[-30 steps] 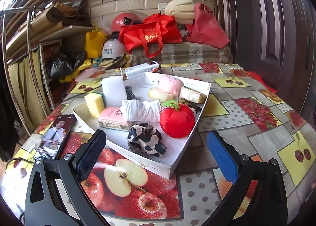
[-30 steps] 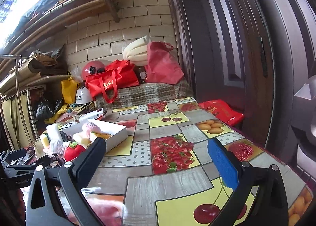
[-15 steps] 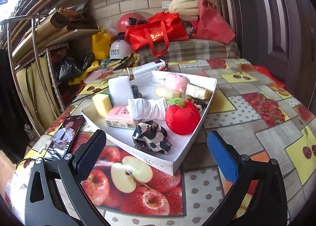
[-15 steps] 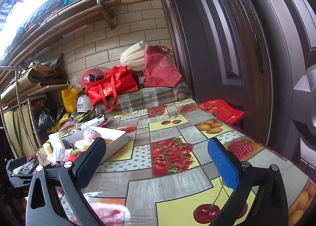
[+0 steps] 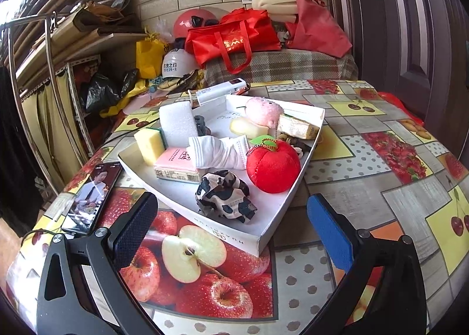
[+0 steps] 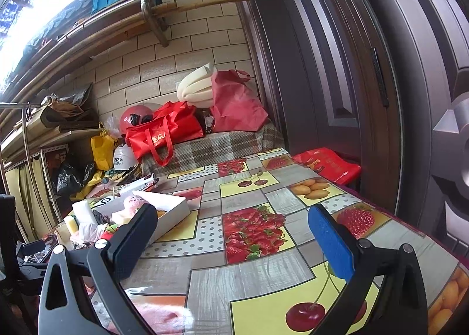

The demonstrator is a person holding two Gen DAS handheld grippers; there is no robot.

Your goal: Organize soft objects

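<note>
- In the white tray (image 5: 275, 242) on the fruit-print tablecloth (image 5: 366, 188) the soft things lie heaped: a cow-print cloth (image 5: 224, 197) nearest the corner, a red plush apple (image 5: 272, 166) just beside it, a rolled white sock (image 5: 217, 151) behind, touching a pink tissue pack (image 5: 176, 162).
- Farther back sit a yellow sponge (image 5: 149, 144), a white foam block (image 5: 177, 122) and a pink plush (image 5: 262, 110).
- The step in hand looks like choosing a first pick; the cow-print cloth is the likeliest, being closest and unburied.
- To do it well, come down over the cloth's bunched middle, keep the fingers clear of the tray's low wall, and close gently so the fabric gathers rather than slides.
- Watch the apple: it sits close enough to be nudged.
- The left gripper (image 5: 231, 235) hovers above the tray's near corner, pointing along it, jaws spread wide and holding nothing.
- The right gripper (image 6: 231, 242) hangs well apart over bare tablecloth, tray off to its left, jaws likewise wide and empty.
- A phone (image 5: 92, 197) lies beside the tray, out of the way.
</note>
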